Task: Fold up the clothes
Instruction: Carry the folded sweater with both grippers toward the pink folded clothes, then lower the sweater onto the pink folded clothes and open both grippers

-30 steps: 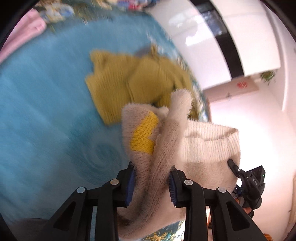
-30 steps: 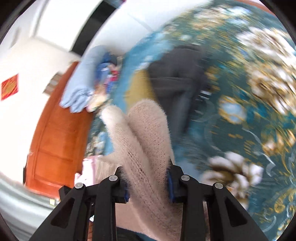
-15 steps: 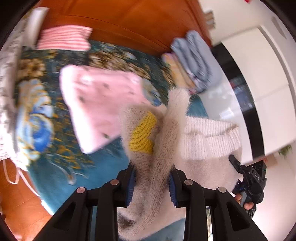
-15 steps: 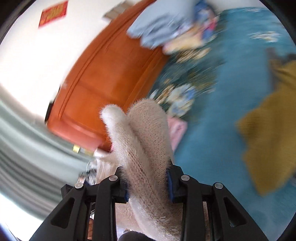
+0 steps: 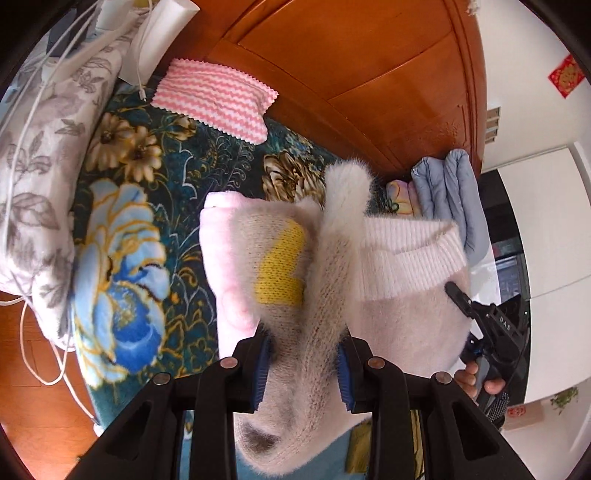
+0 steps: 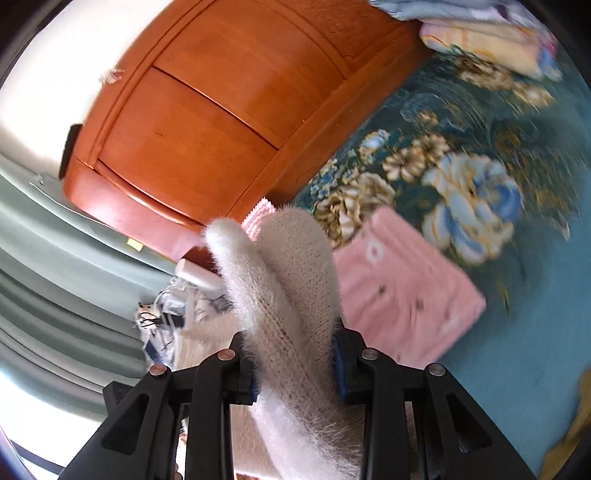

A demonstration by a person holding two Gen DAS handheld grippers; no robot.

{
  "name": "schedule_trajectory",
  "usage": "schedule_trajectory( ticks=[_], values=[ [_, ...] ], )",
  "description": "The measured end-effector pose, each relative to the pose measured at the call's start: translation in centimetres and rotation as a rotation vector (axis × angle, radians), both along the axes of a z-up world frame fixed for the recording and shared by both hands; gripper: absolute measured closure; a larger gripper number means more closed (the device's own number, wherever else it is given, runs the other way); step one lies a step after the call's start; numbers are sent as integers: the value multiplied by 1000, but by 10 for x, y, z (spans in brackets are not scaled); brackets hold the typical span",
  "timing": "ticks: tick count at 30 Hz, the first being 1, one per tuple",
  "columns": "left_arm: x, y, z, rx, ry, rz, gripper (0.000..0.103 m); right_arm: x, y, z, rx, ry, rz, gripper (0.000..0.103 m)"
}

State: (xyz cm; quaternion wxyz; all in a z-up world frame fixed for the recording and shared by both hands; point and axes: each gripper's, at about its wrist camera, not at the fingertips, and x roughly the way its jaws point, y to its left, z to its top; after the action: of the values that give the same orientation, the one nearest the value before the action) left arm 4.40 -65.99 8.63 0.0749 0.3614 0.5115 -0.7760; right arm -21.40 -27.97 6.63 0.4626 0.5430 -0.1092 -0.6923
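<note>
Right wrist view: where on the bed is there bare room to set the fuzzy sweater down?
Bare plain blue blanket lies between the folded pink garment and the mustard garment. The headboard end is crowded with stacked folded bedding.

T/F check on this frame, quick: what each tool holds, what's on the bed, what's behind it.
1. Left tool grips the fuzzy cream sweater. True.
2. Right tool is empty. False: it also clamps the sweater.
3. A folded pink garment lies on the floral bedspread. True.
4. The headboard is white metal. False: orange-brown wood.
5. The sweater has a yellow patch. True.
</note>
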Motion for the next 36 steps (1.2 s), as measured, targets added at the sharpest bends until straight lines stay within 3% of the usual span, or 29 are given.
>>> schedule_trajectory(
  ticks=[7,14,20,24,28,36],
  values=[
    [-29,-6,-21,-7,-18,38,70,-40,-35,-26,21,34,33,72],
    [-31,-10,-56,8,-60,55,70,-66,-39,-75,65,-10,-26,72],
    [-31,-11,-67,17,-76,55,69,-75,-37,-103,93,-39,-64,72],
    [-33,-8,-64,12,-84,42,58,-75,-37,-105,101,-44,-61,67],
    [-35,-3,-51,-47,-101,10,43,-74,-38,-98,127,-19,-55,64],
    [-46,9,8,-280,-88,-6,39,-73,-28,-62,138,118,-90,60]
  ],
)
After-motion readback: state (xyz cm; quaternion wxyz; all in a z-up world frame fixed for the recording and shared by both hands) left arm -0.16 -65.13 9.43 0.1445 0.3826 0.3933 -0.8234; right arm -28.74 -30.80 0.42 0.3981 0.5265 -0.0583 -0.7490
